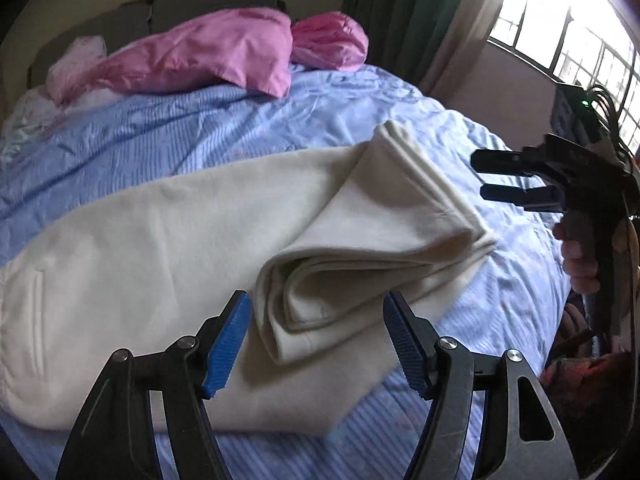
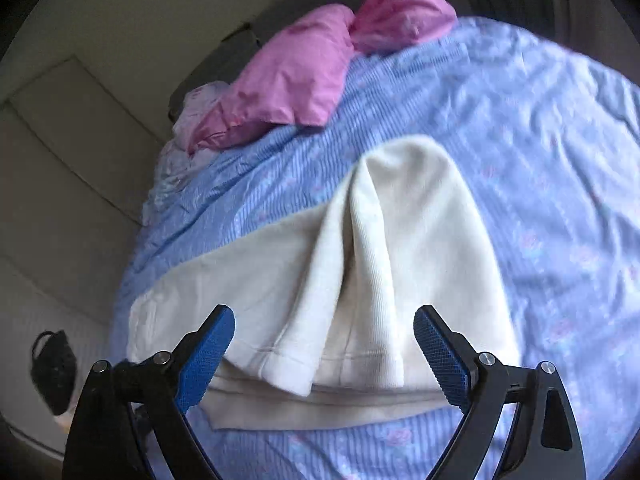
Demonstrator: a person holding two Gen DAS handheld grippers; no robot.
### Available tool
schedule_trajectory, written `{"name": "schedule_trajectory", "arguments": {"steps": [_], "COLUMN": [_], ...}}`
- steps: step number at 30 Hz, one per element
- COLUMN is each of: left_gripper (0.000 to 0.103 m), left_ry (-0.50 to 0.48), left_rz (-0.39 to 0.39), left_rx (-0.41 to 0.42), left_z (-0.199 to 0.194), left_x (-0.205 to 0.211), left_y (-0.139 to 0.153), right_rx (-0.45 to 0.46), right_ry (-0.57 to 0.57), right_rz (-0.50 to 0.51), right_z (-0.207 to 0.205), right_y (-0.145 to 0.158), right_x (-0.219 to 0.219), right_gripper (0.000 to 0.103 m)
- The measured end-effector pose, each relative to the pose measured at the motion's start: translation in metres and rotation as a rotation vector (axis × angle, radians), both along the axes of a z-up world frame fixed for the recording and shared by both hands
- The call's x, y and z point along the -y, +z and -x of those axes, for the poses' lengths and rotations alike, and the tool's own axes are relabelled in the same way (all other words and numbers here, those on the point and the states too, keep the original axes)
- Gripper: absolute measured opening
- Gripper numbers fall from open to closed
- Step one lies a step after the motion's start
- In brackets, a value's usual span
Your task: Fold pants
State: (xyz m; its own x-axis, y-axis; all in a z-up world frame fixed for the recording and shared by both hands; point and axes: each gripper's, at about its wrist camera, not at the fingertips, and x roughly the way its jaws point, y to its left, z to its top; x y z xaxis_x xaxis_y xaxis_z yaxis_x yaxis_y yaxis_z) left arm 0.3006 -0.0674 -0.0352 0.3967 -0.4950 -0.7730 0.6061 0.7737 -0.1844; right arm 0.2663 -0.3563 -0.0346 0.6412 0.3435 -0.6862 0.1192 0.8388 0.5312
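left gripper (image 1: 316,344) right up front in its own cam, blue pads (image 1: 228,344) spread apart, nothing pinched, hanging just over the near hem end of the pants (image 1: 168,240). right gripper (image 2: 324,356) same story in its view: jaws wide, no cloth between the pads, cream fabric lying below and past the tips. from the left cam the right gripper (image 1: 508,180) also shows off to the side, a hand (image 1: 580,264) wrapped on its handle, fingers parted, well clear of the cloth.

pants are cream, soft knit, lying across the blue striped bedspread (image 1: 304,104). leg ends are doubled back on top of the rest, so a thick stacked fold sits toward the nearer edge w/ layered hems showing; a pocket slit shows on the flatter part at far left. reads like one fold is laid down and both tools are off it, prob to let it settle and line up the next grab. fold looks a bit skewed, edges not square, so it may want a tidy.

further back, pink pillows (image 1: 208,56) piled at the headboard, window (image 1: 568,28) bright on the far side. only container-ish thing: a dark bag (image 2: 54,372) on the floor beside the bed, contents can't tell.
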Motion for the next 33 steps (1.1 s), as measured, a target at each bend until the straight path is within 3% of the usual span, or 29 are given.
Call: {"name": "schedule_trajectory", "arguments": {"steps": [10,12,13,15,19,20,22,23,26,30,33], "left_gripper": [0.065,0.055,0.045,0.037,0.024,0.021,0.018,0.018,0.017,0.017,0.017], "left_ry": [0.052,0.039,0.029,0.026,0.013,0.013,0.016,0.020,0.027,0.052,0.062], "left_rz": [-0.005,0.003,0.012,0.016,0.022,0.031,0.065,0.083,0.143,0.200,0.222], "left_rx": [-0.121,-0.122,-0.129,-0.123,-0.083,-0.079,-0.083,-0.092,-0.144,-0.267,-0.298], "left_z": [-0.030,-0.028,-0.027,-0.025,-0.016,-0.016,-0.012,-0.011,-0.006,-0.004,-0.003], "left_x": [-0.001,0.000,0.000,0.002,0.001,0.001,-0.003,-0.005,-0.012,-0.022,-0.030], "left_y": [-0.048,-0.051,-0.052,-0.052,-0.042,-0.038,-0.027,-0.022,-0.013,-0.017,-0.021], "right_rx": [-0.146,-0.183,-0.196,-0.205,-0.215,-0.218,-0.221,-0.205,-0.148,-0.012,0.002], "right_ry": [0.011,0.027,0.033,0.041,0.064,0.069,0.090,0.127,0.128,0.112,0.121], "right_rz": [-0.069,-0.082,-0.101,-0.119,-0.014,0.032,0.129,0.147,0.151,0.184,0.184], "right_z": [-0.024,-0.025,-0.024,-0.019,-0.022,-0.024,-0.028,-0.031,-0.039,-0.068,-0.106], "right_y": [-0.041,-0.048,-0.051,-0.053,-0.046,-0.046,-0.042,-0.038,-0.013,0.048,0.070], "right_x": [-0.013,-0.017,-0.019,-0.024,-0.042,-0.048,-0.057,-0.061,-0.065,-0.081,-0.099], "right_gripper": [0.092,0.092,0.092,0.093,0.091,0.086,0.031,0.025,0.020,0.020,0.020]}}
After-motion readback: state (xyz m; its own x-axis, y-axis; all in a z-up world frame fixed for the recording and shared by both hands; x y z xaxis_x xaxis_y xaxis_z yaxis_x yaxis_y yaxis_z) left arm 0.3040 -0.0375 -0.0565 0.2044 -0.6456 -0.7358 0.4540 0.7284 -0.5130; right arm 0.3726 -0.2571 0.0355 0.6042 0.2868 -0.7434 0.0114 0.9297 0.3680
